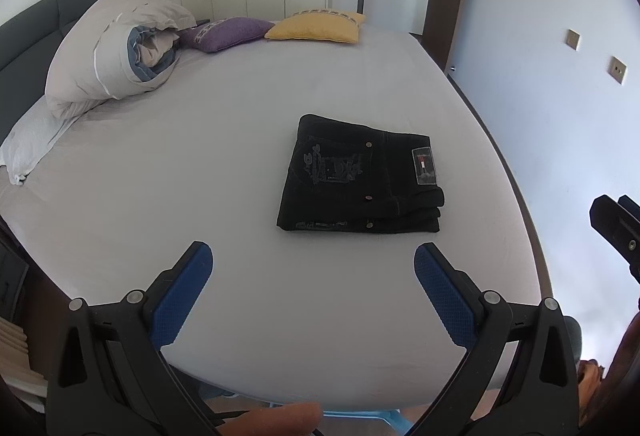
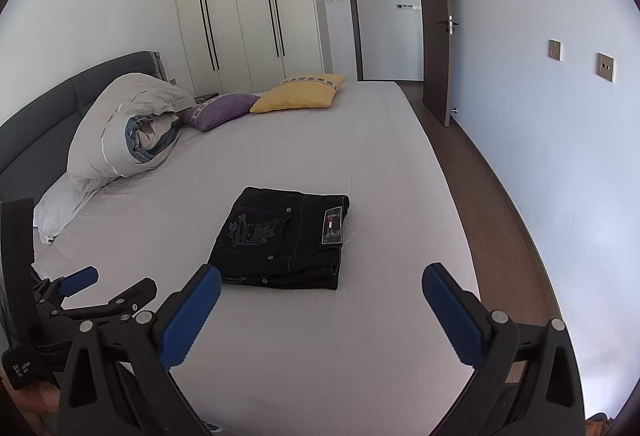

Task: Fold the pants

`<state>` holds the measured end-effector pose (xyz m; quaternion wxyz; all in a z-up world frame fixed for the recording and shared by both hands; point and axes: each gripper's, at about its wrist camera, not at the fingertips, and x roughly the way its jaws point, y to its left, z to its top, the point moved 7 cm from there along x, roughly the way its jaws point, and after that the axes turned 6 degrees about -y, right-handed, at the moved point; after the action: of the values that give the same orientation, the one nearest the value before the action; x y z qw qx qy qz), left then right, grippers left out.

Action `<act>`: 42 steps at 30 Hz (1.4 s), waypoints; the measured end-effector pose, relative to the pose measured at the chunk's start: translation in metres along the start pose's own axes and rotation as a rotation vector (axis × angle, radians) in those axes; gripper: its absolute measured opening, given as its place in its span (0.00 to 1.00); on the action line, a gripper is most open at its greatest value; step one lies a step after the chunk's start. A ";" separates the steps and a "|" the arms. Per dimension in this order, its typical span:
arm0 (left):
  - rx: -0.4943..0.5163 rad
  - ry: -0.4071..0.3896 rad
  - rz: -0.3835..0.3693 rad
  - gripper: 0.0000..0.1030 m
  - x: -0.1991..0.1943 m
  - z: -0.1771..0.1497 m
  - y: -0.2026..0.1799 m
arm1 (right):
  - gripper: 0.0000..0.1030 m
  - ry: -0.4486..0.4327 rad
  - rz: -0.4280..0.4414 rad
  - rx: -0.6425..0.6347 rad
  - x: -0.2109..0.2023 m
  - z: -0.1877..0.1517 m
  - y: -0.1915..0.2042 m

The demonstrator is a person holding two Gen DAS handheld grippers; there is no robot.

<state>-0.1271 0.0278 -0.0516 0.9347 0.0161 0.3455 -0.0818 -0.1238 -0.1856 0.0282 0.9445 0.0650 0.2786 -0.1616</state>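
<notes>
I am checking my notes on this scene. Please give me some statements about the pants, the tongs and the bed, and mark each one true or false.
1. The black pants lie folded on the bed. True.
2. The left tongs grip the pants. False: they are open, apart from them.
3. The right tongs are open. True.
4. The yellow cushion lies on the pants. False: it lies far behind them, beside a purple cushion.

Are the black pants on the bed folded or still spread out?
Folded. The black pants lie on the bed as a compact rectangle, stacked layers showing along one edge; both tongs are open and off them.
</notes>
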 end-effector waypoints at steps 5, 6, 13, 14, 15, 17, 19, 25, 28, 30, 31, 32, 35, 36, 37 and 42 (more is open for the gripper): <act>0.006 0.008 -0.002 1.00 0.004 -0.003 0.000 | 1.00 0.016 0.001 -0.004 0.003 -0.002 -0.001; 0.007 0.010 -0.002 1.00 0.004 -0.003 -0.001 | 1.00 0.018 0.001 -0.004 0.003 -0.003 -0.001; 0.006 0.016 -0.002 1.00 0.007 -0.005 0.001 | 1.00 0.025 0.001 -0.006 0.004 -0.004 -0.001; 0.006 0.016 -0.003 1.00 0.006 -0.004 0.000 | 1.00 0.026 0.002 -0.005 0.004 -0.003 -0.001; 0.007 0.015 -0.004 1.00 0.007 -0.004 0.001 | 1.00 0.027 0.003 -0.005 0.004 -0.004 -0.001; 0.009 0.013 -0.002 1.00 0.007 -0.005 0.000 | 1.00 0.029 0.004 -0.004 0.005 -0.004 -0.001; 0.009 0.015 -0.004 1.00 0.008 -0.007 0.001 | 1.00 0.027 0.005 -0.003 0.004 -0.005 -0.001; 0.010 0.015 -0.005 1.00 0.008 -0.007 0.000 | 1.00 0.029 0.006 -0.005 0.006 -0.007 -0.002; 0.013 0.015 -0.005 1.00 0.008 -0.008 -0.001 | 1.00 0.029 0.006 -0.006 0.006 -0.007 -0.002; 0.014 0.014 -0.004 1.00 0.008 -0.008 -0.001 | 1.00 0.031 0.004 -0.006 0.006 -0.008 -0.001; 0.015 0.013 -0.004 1.00 0.008 -0.008 -0.001 | 1.00 0.032 0.006 -0.006 0.007 -0.008 -0.001; 0.014 0.014 -0.004 1.00 0.008 -0.008 -0.001 | 1.00 0.032 0.007 -0.006 0.007 -0.008 -0.001; 0.011 0.015 -0.007 1.00 0.008 -0.008 -0.001 | 1.00 0.032 0.007 -0.006 0.007 -0.008 -0.002; 0.012 0.014 -0.005 1.00 0.007 -0.008 -0.001 | 1.00 0.031 0.005 -0.006 0.007 -0.008 -0.002; 0.014 0.015 -0.005 1.00 0.007 -0.008 -0.001 | 1.00 0.032 0.006 -0.006 0.007 -0.008 -0.002; 0.021 0.010 -0.004 1.00 0.006 -0.006 -0.001 | 1.00 0.037 0.008 -0.003 0.007 -0.009 -0.002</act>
<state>-0.1267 0.0263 -0.0602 0.9326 0.0254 0.3492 -0.0872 -0.1233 -0.1873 0.0172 0.9399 0.0679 0.2958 -0.1562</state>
